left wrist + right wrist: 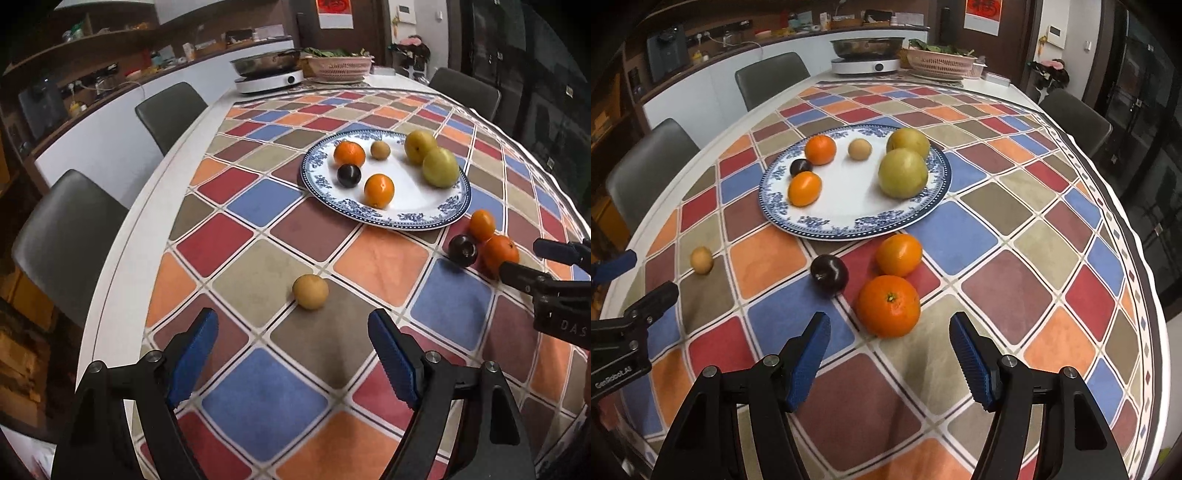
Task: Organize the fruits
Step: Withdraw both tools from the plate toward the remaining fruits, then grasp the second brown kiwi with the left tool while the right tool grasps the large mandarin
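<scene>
A blue-and-white plate (424,218) (846,229) holds two oranges, a dark plum, a small tan fruit and two yellow-green pears. On the cloth lie a tan fruit (310,291) (701,260), a dark plum (462,250) (829,275), a small orange (481,225) (899,254) and a large orange (499,255) (888,306). My left gripper (291,332) is open and empty, just short of the tan fruit. My right gripper (889,336) is open and empty, just short of the large orange; it also shows in the left wrist view (524,260).
The table (122,236) carries a checked cloth. At its far end stand an induction cooker with a steel pan (269,70) (866,55) and a pink basket of greens (340,66) (942,61). Grey chairs (62,236) (646,166) line the left side and far right.
</scene>
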Motion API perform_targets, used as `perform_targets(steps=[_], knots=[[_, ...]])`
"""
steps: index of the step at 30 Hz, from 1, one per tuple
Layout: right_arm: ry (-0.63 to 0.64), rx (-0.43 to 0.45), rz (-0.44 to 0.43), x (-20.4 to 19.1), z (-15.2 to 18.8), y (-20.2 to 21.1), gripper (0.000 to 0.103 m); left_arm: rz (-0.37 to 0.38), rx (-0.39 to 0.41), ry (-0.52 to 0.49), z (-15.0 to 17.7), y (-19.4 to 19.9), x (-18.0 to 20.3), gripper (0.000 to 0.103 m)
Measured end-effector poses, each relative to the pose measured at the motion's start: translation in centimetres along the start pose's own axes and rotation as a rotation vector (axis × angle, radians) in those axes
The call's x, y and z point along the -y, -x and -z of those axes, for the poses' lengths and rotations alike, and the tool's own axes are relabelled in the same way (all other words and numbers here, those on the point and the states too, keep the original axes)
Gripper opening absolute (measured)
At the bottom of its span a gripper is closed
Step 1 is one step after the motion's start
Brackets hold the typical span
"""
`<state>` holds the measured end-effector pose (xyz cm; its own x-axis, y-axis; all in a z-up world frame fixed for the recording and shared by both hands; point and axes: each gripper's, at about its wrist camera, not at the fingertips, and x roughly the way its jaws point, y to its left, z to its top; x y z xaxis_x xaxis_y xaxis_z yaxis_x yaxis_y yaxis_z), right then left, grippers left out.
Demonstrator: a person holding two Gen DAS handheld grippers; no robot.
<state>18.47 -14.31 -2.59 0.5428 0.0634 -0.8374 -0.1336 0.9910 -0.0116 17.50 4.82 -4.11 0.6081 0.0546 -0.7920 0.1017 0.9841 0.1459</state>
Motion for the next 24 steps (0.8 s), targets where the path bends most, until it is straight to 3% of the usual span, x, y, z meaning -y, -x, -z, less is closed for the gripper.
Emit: perform_targets(steps=[11, 14, 24], knots=[[-0.017, -0.027, -0.008, 0.3, -0.5, -1.6, 0.067, 0.019, -0.045, -0.004, -1.1, -3.1, 0.4, 0.068], [-0.022, -0.033, -0.010, 0.4, -0.7, -2.0, 0.066, 0.023, -0.054, -0.003, -1.4, -3.7, 0.5, 0.058], [-0.019, -0.053, -0.023, 0.4, -0.7, -2.7, 0.048, 0.074, -0.091, 0.052, -1.5, -5.1, 0.4, 0.028]])
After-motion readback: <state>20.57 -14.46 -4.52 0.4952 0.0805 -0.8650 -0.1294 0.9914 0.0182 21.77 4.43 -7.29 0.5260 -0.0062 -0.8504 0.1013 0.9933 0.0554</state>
